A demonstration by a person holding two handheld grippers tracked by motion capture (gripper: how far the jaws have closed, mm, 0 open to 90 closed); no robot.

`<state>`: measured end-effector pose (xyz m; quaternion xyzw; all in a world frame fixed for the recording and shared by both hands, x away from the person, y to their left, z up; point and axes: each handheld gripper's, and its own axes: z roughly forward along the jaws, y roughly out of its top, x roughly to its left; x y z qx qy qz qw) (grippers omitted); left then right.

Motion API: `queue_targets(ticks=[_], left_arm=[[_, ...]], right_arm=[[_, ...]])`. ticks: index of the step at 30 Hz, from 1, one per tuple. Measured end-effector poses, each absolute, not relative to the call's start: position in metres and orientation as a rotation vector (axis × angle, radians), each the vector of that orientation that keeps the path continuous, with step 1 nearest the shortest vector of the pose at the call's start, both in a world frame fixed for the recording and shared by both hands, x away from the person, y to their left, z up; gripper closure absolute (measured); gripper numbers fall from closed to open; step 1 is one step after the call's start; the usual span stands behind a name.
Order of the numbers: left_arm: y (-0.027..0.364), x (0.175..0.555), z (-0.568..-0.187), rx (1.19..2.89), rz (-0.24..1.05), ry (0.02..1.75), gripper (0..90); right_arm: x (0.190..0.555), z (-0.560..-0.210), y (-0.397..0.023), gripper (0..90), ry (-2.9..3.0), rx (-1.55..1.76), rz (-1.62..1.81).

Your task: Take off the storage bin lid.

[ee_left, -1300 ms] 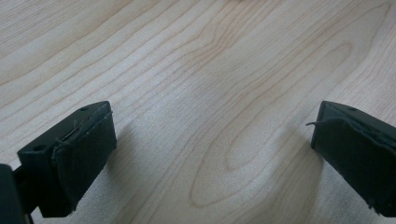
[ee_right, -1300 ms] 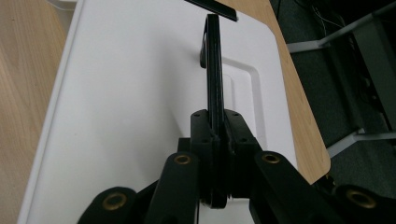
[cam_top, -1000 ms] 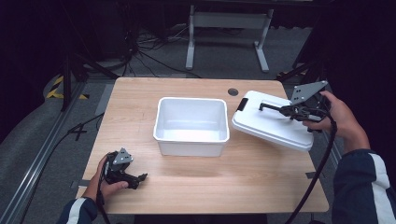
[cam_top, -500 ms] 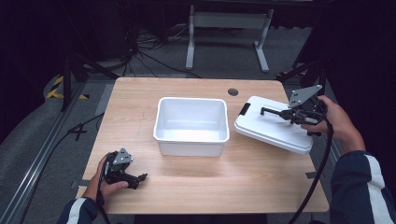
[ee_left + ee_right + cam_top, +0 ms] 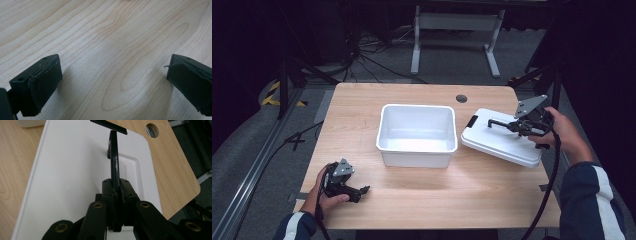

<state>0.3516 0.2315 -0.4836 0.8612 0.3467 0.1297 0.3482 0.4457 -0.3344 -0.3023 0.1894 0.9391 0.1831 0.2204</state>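
A white lid with a black handle hangs tilted at the table's right side, just right of an empty white bin. My right gripper is shut on that handle. In the right gripper view the pads pinch the thin black handle above the lid. The lid's left edge is low, close to the tabletop. My left gripper rests near the front left corner of the table. Its jaws stand wide open over bare wood, with nothing between them.
The wooden table has a round cable hole at the back, behind the bin and lid. The lid's right part reaches the table's right edge. A cable trails from the right gripper down past the person's sleeve. Stands and cables lie on the floor behind.
My right gripper has come down and a little toward the front with the lid, which now sits lower and closer to the tabletop. The left gripper has stayed put.
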Motion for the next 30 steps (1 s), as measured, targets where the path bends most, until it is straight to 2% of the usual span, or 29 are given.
queue_targets(ticks=[30], left_arm=[[0.232,0.352,-0.484,2.233,0.337,0.898,0.5]], right_arm=[[0.461,-0.359,-0.336,84.5,2.658,0.638,0.523]])
